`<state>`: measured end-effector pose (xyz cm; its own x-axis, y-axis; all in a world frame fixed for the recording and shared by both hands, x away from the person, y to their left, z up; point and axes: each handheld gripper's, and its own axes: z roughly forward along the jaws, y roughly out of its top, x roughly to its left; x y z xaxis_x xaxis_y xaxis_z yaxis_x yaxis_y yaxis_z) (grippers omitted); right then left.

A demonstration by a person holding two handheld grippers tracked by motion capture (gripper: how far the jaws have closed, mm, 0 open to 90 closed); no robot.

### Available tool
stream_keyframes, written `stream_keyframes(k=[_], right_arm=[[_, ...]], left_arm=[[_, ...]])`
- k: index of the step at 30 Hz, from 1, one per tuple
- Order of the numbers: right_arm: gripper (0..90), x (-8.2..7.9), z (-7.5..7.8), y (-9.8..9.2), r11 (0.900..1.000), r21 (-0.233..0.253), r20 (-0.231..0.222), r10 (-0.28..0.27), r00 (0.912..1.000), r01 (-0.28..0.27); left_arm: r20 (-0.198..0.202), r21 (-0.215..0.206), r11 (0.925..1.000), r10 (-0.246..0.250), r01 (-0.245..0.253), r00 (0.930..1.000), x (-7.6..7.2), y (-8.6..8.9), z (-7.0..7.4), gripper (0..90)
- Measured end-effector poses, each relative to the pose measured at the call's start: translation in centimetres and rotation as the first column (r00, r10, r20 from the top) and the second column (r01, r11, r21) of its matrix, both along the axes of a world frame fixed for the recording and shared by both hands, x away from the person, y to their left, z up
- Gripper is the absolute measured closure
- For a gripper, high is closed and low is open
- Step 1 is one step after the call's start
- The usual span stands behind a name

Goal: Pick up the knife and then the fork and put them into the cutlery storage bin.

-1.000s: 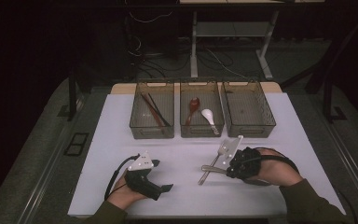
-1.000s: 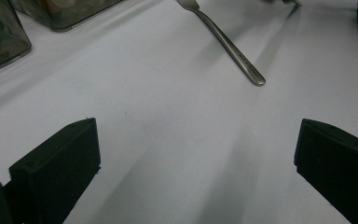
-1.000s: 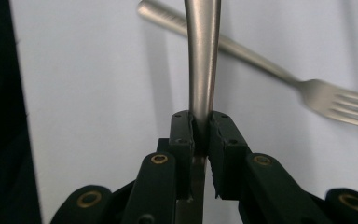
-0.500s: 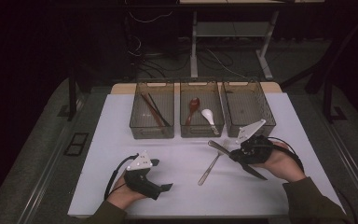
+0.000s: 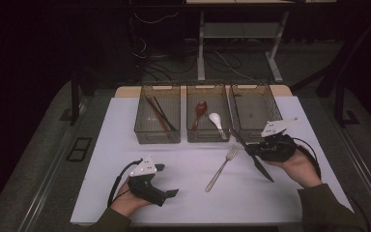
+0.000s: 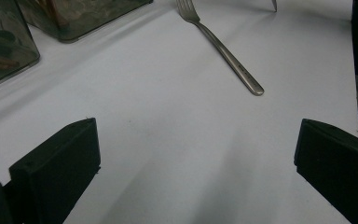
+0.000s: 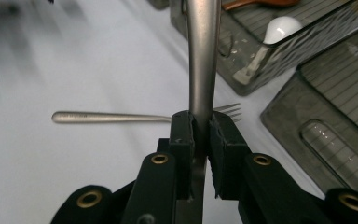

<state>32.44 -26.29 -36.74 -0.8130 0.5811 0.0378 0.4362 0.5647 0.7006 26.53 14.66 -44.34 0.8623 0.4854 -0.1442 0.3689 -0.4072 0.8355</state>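
The right gripper (image 7: 200, 128) clamps what looks like a knife (image 5: 251, 154) above the fork (image 5: 221, 168). Three bins (image 5: 157, 137) stand beyond. The left gripper (image 6: 191, 163) rests open.

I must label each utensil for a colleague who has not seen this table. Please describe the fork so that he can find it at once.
On the white table, look in front of the middle one of the three clear bins. The fork lies flat there, tines toward the bins. Unlike the knife clamped in the right hand-held gripper, nothing holds it.
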Motion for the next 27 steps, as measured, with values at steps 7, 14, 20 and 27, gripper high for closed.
stream_keyframes(k=[7,14,20,27], right_arm=[[79.8,0.2,0.4,-1.3,0.994,0.082,0.031,-0.070,0.9971,0.067],[79.8,0.4,0.9,-2.3,0.982,0.158,0.049,-0.116,0.9921,0.107],[79.8,1.0,1.0,-3.2,0.966,0.217,0.056,-0.153,0.9866,0.138],[79.8,1.8,1.4,-3.9,0.952,0.262,0.066,-0.184,0.9807,0.161]], left_arm=[[-0.001,-0.006,1.0000,0.005,-0.005,1.0000,0.0,0.0,-0.1,0.0],[-0.003,-0.012,0.9998,0.014,-0.014,0.9999,0.0,0.1,0.0,0.0],[-0.004,-0.013,0.9997,0.020,-0.020,0.9998,0.1,0.2,-0.1,0.0],[-0.004,-0.012,0.9997,0.019,-0.019,0.9998,0.1,0.2,-0.1,0.0]])
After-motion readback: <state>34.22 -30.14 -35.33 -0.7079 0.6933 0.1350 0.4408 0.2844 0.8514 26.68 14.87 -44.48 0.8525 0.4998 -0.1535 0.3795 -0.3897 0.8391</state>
